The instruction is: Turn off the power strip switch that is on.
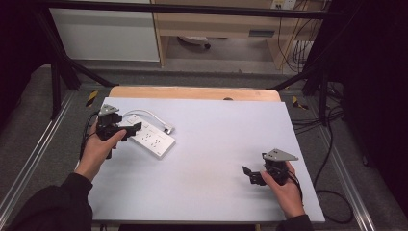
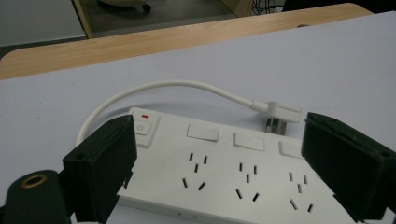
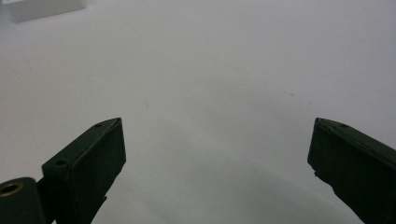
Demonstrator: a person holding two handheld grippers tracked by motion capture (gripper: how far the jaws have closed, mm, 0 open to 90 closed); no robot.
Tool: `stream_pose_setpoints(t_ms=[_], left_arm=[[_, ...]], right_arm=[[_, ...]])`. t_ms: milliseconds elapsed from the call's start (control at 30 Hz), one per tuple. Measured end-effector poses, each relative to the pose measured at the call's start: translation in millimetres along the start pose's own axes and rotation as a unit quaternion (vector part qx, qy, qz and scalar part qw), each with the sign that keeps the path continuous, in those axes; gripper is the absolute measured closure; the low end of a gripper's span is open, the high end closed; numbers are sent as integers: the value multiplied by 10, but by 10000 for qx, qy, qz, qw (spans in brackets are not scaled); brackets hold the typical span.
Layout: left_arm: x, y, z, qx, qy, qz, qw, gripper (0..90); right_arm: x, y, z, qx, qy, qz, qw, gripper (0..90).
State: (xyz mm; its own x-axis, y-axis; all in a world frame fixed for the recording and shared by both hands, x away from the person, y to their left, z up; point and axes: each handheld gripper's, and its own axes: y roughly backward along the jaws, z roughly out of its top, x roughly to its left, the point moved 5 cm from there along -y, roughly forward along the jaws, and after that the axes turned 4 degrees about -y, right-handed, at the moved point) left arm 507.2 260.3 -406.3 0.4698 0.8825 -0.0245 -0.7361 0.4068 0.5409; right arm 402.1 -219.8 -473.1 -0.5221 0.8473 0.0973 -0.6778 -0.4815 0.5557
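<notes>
Near the far left corner of the counter (image 1: 216,159) lay the white power strip (image 1: 151,136), its long axis running slantwise from the far left toward the near right. Its short white cable (image 2: 154,88) made a loop behind it and ended in the plug (image 2: 282,114), which rested on the counter just beside the far edge of the strip.

The left tool (image 1: 126,131) was at the left end of the strip, and its jaws pointed to the right, along the strip. They stood wide open and held nothing. In the left gripper view the strip lay directly between and beyond the two jaws: the switch (image 2: 141,127) with its small red mark was just beside the left jaw, and the three rows of sockets went on toward the right jaw. I could not tell whether a jaw touched the strip already or hovered just over it. The left hand (image 1: 98,147) was stretched forward from the near left, with the forearm along the left edge.

The left hand was clearly the nearer one, so I judged that the grasp of the strip would fall to it.

The right tool (image 1: 251,174) was near the near right corner, well apart from the strip, also wide open and empty, pointing to the left over bare counter.
</notes>
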Motion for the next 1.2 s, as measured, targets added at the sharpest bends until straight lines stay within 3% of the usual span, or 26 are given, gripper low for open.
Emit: stream_pose_setpoints(t_ms=[633, 933, 1200], left_arm=[[-20, -85, -17, 88, -44, -48, 9999, 196], [-23, -91, 1, 63, -67, -33, 10000, 362], [8, -85, 25, -4, -111, 51, 9999, 590]], right_arm=[[3, -1, 0, 4, 4, 6, 10000, 48], [3, 0, 1, 2, 3, 7, 10000, 48], [-2, -5, 2, 9, 1, -2, 10000, 48]])
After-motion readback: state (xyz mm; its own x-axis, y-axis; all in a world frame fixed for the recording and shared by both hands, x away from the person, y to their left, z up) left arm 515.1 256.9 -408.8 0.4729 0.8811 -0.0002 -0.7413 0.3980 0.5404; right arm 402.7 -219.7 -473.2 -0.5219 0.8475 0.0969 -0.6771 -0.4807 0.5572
